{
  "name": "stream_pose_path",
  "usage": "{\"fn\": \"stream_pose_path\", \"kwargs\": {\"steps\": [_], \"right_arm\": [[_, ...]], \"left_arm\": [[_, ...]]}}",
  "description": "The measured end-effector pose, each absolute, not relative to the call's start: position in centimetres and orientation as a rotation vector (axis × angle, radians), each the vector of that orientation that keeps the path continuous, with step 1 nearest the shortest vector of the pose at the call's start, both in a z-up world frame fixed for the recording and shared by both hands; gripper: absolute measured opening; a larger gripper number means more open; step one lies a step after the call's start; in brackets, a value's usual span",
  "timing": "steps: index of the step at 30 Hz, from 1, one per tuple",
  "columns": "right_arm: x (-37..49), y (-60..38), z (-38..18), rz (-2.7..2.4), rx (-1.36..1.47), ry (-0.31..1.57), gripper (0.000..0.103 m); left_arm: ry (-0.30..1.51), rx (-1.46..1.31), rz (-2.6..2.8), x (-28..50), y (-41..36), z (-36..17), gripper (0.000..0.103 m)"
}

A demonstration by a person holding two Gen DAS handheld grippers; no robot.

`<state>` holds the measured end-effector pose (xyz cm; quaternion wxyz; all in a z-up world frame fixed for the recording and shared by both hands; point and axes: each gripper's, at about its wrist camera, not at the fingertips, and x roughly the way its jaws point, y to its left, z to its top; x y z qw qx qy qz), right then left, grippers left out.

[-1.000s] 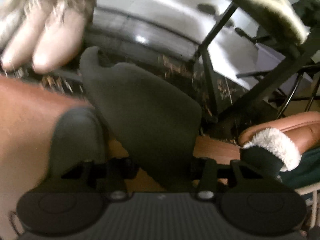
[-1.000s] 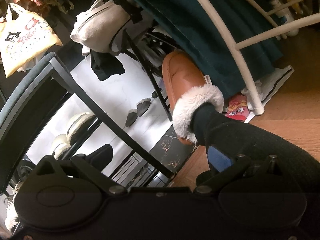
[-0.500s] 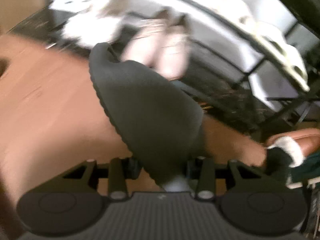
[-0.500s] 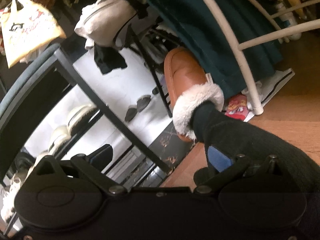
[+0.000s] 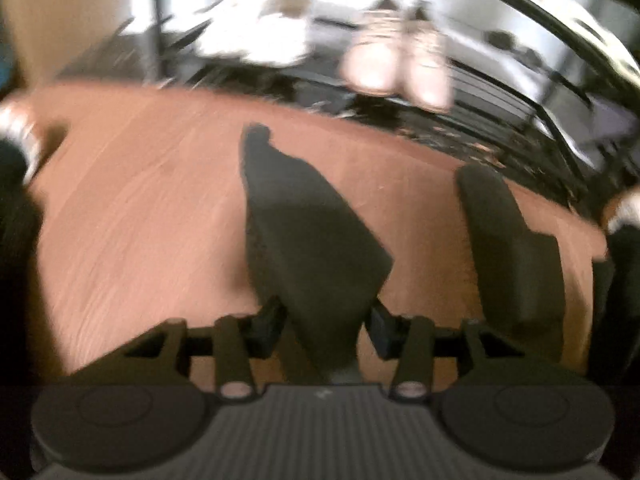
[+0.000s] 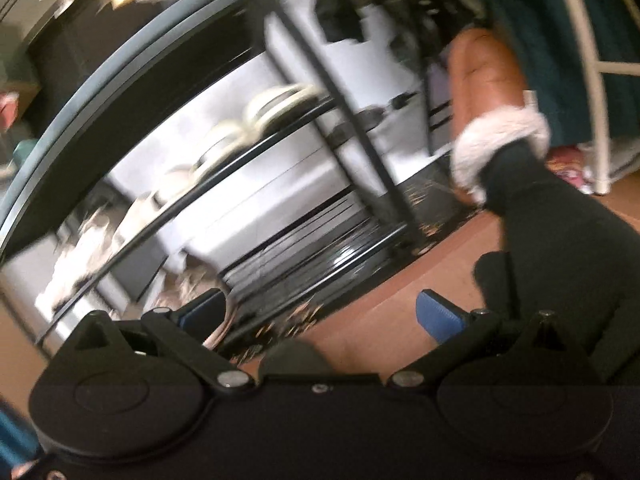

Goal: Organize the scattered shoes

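- Left tongs: pinching a dark grey slipper at its near end; the shoe sticks out forward over the wooden floor, sole edge up. Whether it touches the floor, can't tell.
- Second dark grey slipper lies on the floor just to the right of the held one, apart from it.
- Shoe rack runs across the far side of the left view, black frame, low slatted shelf.
- On that shelf: a pair of pale pink shoes, side by side, toes toward the camera. Left of them a white pair, badly blurred.
- Right tongs: spread, blue pads, nothing between them. Pointed at the rack's lower end from the side.
- Right view, rack's upper tier holds light-soled shoes in a row; count not readable through the blur.
- Person's foot in a tan fleece-lined slipper, black legging above it, standing near the rack's corner post.
- White tube frame with dark teal fabric hanging on it, right edge of the right view.
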<state>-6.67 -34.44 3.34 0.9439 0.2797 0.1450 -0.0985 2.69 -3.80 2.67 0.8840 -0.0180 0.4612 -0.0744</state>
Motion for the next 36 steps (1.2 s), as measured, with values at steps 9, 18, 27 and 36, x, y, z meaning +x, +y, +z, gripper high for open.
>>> {"fn": "stream_pose_path", "kwargs": {"steps": [9, 18, 27, 36], "right_arm": [[-6.3, -30.9, 4.2, 0.034, 0.601, 0.412, 0.103], [-0.5, -27.1, 0.1, 0.31, 0.686, 0.726, 0.103], [1.3, -22.7, -2.7, 0.485, 0.685, 0.94, 0.103], [5.2, -19.1, -3.2, 0.446, 0.637, 0.948, 0.08]], "left_arm": [[0.847, -0.13, -0.215, 2.2, -2.4, 5.3, 0.074], [0.745, -0.235, -0.069, -1.5, 7.0, 5.9, 0.082], [0.722, -0.393, 0.037, -2.7, 12.3, 4.3, 0.083], [0.72, -0.386, 0.029, -3.4, 12.6, 3.9, 0.086]]}}
